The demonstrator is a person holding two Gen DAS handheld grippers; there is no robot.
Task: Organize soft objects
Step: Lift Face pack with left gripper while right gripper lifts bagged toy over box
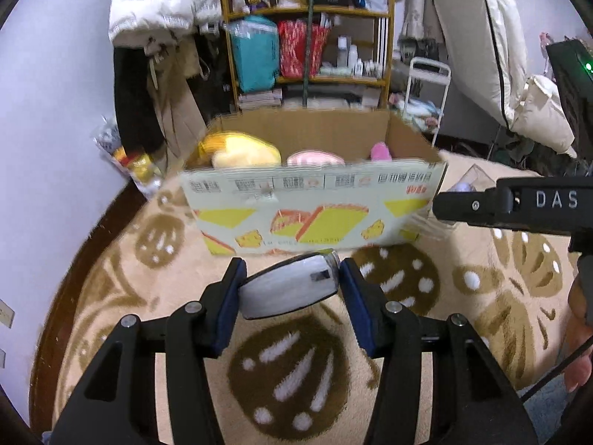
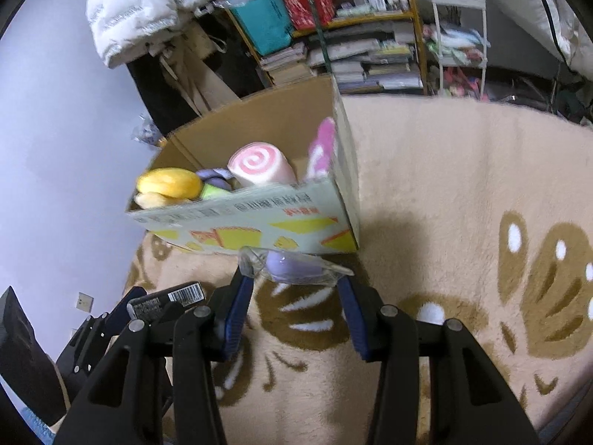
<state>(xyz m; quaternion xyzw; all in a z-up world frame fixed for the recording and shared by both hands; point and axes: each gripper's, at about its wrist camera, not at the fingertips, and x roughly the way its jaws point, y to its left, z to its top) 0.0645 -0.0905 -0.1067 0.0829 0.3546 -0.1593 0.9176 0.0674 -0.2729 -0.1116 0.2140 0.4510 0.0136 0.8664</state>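
Gripping a white, plastic-wrapped soft pack (image 1: 289,284) between its blue pads, the left gripper (image 1: 291,289) is clenched on it, the pack sitting tilted and caught only near the tips, clear of the patterned rug (image 1: 370,389). The right gripper (image 2: 294,278) likewise clasps a clear crinkly packet with a lilac soft thing inside (image 2: 292,265), and that wrapper juts out past the pads on both sides. Ahead of both stands the open cardboard box (image 1: 315,200), already holding a yellow plush (image 2: 168,183), a pink swirl roll (image 2: 255,165) and a pink-and-white plush (image 2: 322,146) leaning against the right-hand wall. My worry is chiefly slip: both wrappers look smooth, and a shallow hold on a squashy thing may let it squirm out onto the rug short of the box. The near wall of the box stands tall, so a low approach could snag either load on the rim, or shove the light box away. The two grippers are near each other, so going in together risks a knock. A drop onto the piled plush could also roll off-centre.
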